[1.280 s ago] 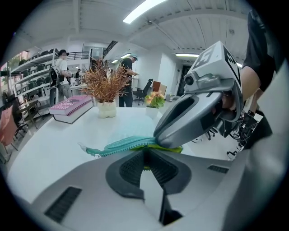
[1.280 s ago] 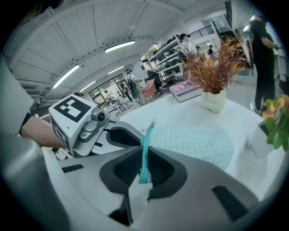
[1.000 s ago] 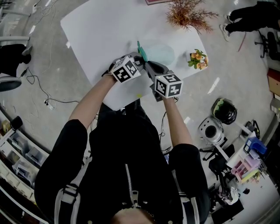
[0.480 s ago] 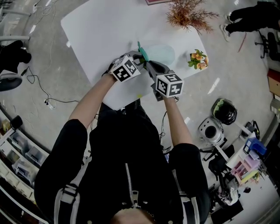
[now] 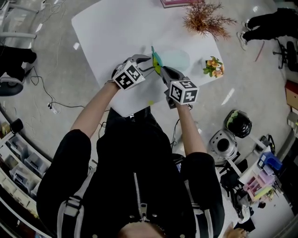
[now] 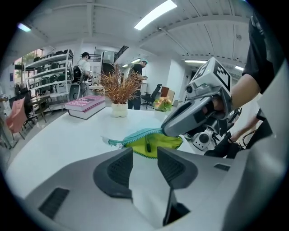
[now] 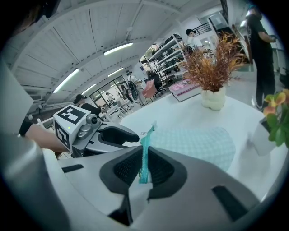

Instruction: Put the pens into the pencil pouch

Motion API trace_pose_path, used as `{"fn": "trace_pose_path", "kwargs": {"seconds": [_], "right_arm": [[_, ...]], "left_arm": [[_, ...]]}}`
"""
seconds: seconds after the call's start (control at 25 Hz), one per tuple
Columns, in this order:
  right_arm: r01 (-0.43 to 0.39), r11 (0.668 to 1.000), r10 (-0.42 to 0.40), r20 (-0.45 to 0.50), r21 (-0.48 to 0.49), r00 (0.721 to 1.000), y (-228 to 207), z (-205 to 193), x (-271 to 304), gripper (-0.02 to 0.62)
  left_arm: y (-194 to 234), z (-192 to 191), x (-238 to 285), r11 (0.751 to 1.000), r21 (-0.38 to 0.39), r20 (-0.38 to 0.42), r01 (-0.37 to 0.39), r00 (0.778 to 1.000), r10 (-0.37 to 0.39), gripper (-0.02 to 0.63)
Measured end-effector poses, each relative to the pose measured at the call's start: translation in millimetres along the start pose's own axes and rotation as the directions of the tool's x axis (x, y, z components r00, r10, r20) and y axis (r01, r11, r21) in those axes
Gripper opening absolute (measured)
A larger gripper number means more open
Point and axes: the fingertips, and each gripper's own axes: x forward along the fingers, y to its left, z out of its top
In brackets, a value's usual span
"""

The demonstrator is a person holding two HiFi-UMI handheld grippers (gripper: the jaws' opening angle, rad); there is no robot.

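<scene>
The left gripper, jaws just opened and empty, faces the pencil pouch mid-table, one dark pen already inside, while the right gripper clamps its teal zipper edge; no loose pens are visible.

In the left gripper view the right gripper covers the right end of the pencil pouch, and of the pen inside only a short dark stub shows against the green lining. In the right gripper view the pouch's pinched rim runs down out of sight between the fingers, and the potted flowers are cut by the right edge. In the head view the book is cut by the top edge, the pen is too small to make out, and the forearms hide stretches of the worktop's near edges.
</scene>
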Motion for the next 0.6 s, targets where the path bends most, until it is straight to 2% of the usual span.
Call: {"fn": "trace_pose_path", "kwargs": {"seconds": [0.16, 0.36, 0.6], "right_arm": [[-0.003, 1.000, 0.003, -0.001, -0.004, 1.000, -0.5, -0.6, 0.4, 0.048], [-0.003, 1.000, 0.003, -0.002, 0.005, 1.000, -1.5, -2.7, 0.3, 0.046], [-0.001, 1.000, 0.001, -0.006, -0.003, 1.000, -1.8, -3.7, 0.0, 0.048]], "left_arm": [[6.5, -2.5, -17.0, 0.999, -0.009, 0.025, -0.039, 0.999, 0.039, 0.170], [13.6, -6.1, -41.5, 0.995, -0.055, 0.047, -0.084, 0.995, 0.086, 0.173], [26.4, -29.8, -77.0, 0.984, -0.083, 0.035, -0.157, 0.986, 0.160, 0.173]]}}
